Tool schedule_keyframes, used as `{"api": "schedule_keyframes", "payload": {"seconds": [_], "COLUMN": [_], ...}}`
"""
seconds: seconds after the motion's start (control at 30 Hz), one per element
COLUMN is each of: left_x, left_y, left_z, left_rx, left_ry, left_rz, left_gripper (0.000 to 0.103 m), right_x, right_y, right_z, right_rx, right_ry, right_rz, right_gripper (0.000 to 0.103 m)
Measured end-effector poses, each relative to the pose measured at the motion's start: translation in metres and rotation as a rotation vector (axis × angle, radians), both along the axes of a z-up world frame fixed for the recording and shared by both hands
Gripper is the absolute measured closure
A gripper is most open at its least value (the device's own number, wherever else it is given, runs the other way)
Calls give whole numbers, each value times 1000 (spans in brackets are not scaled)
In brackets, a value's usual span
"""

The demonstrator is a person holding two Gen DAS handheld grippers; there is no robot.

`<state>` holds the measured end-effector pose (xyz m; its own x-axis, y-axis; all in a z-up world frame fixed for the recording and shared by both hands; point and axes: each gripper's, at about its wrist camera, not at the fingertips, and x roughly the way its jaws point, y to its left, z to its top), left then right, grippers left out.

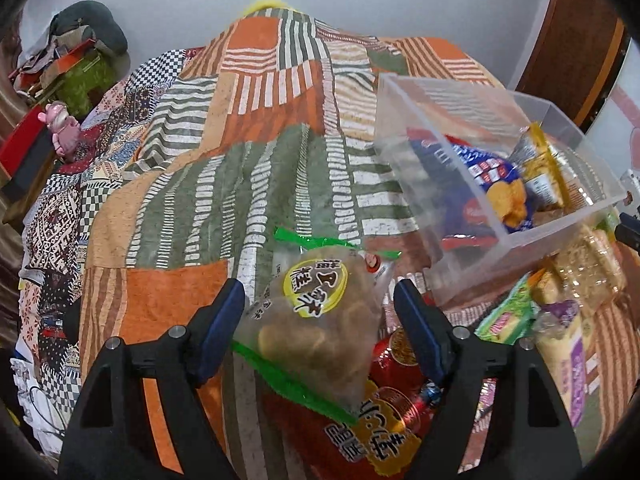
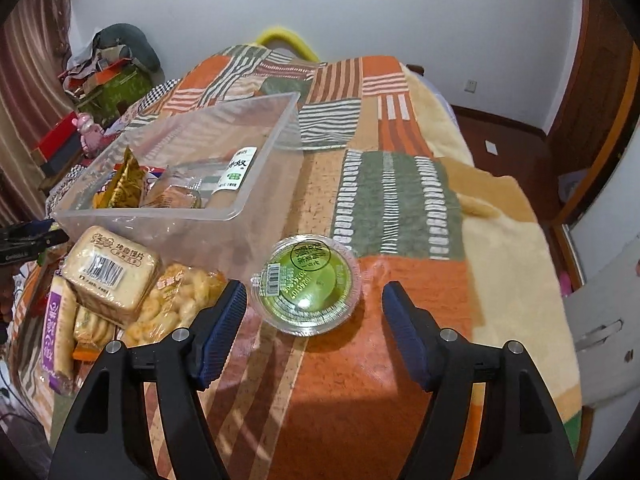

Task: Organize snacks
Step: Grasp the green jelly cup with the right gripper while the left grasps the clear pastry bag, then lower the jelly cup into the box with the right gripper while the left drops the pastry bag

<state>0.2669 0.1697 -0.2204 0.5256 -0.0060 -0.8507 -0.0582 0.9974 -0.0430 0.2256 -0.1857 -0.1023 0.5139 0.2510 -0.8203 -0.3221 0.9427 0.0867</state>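
Observation:
A clear plastic bin (image 1: 532,236) (image 2: 224,216) stands on the patchwork bed cover and holds several snack packs. My left gripper (image 1: 320,296) is open, its jaws on either side of a clear bag with green edges and a yellow label (image 1: 316,320) that lies on the pile. My right gripper (image 2: 314,296) is open over a round green jelly cup (image 2: 308,284) on the cover, just in front of the bin. A white biscuit pack (image 2: 112,272) and a bag of ring snacks (image 2: 176,304) lie to its left.
More snacks lie by the bin: red packs (image 1: 384,420), a green pack (image 1: 508,316), a purple-labelled pack (image 1: 568,360) (image 2: 56,332). Boxes and a pink toy (image 1: 64,132) crowd the left bedside. The bed edge drops off at right (image 2: 560,320).

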Motion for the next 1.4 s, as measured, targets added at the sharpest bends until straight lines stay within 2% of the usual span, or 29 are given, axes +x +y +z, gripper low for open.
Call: {"api": "schedule_keyframes", "payload": {"seconds": [0.1,0.27,0.37,0.47,0.7,1.03,1.4], "left_x": [4,5,5,2,-10,-30,-27], "left_y": [1,1,-2,-6,-2,-2,-36], "left_z": [-9,-12,-13,-11,-3,44,99], "left_rx": [5,-7,-3,2,-6,-11,-23], "left_ry": [17,-5,-19,-28,-39,-132,-262], "left_rz": [0,4,-21,-26,6,31,-36], "left_gripper": [26,28,41,47,51,51,51], "right_x": [2,6,6,6,1,-8,-2], "right_y": [5,8,8,6,2,-11,2], "right_z": [-5,-11,-12,-13,-8,22,62], "right_rx": [-5,1,3,12,13,34,71], "right_ry": [13,41,49,58,41,-24,-127], "right_rz": [12,18,22,23,7,-21,10], "right_gripper": [36,36,44,49,50,50,50]}}
